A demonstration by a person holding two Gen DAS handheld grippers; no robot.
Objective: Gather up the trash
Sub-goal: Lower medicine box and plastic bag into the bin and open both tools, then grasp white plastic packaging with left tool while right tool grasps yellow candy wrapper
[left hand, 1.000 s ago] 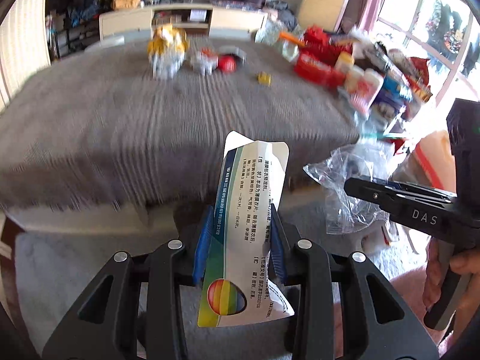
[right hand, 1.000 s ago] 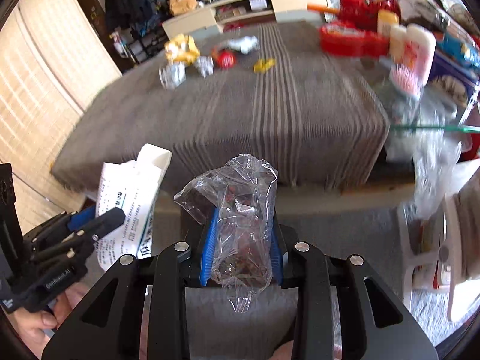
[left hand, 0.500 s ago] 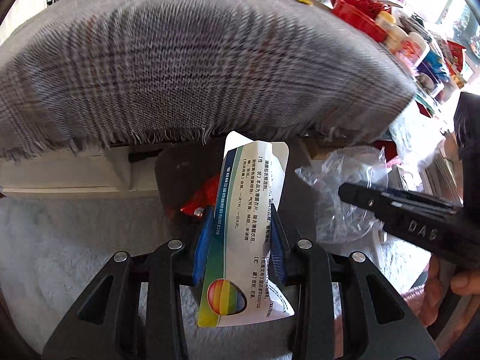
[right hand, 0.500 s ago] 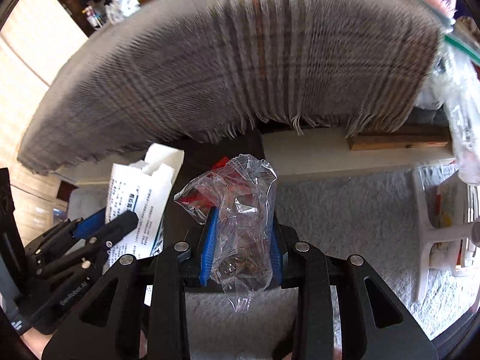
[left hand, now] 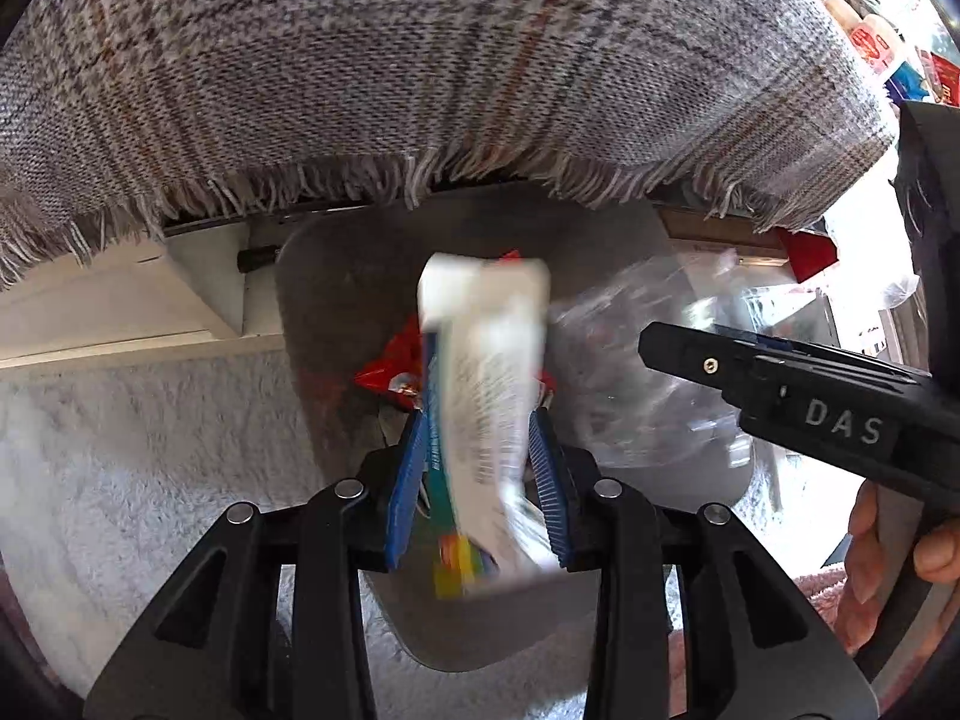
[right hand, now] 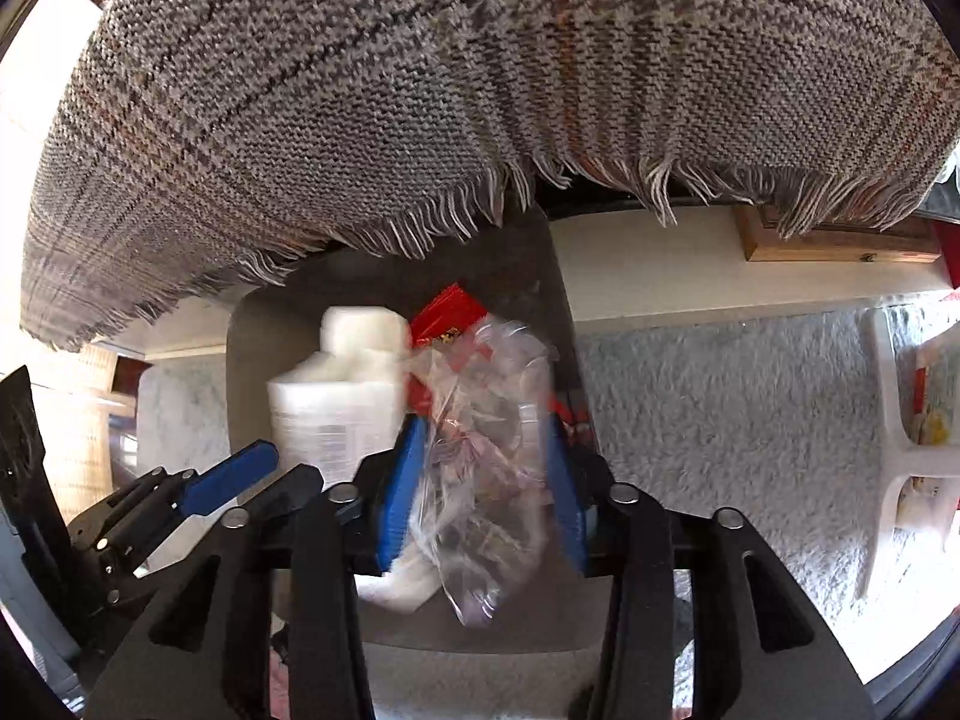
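My left gripper [left hand: 477, 426] has opened its blue pads around a white printed paper packet [left hand: 486, 384], which is blurred and slipping down over the grey trash bin [left hand: 336, 300]. My right gripper [right hand: 486, 438] has its pads spread around a crumpled clear plastic bag [right hand: 486, 456] that is also blurred, over the same bin [right hand: 258, 330]. Red wrappers [left hand: 390, 369] lie inside the bin. The right gripper shows at the right in the left wrist view [left hand: 780, 384]; the left gripper shows at lower left in the right wrist view [right hand: 228, 486].
The fringed grey plaid tablecloth [left hand: 420, 60] hangs over the table edge just above the bin. A pale shaggy rug [right hand: 720, 408] covers the floor. A white plastic stool [right hand: 912, 420] stands at the right. Red and white packages [left hand: 876, 48] sit at the table's far right.
Both grippers dropped lower and closer to the bin under the table edge. Both sets of jaws widened, and the paper packet and the plastic bag have started to slip down.
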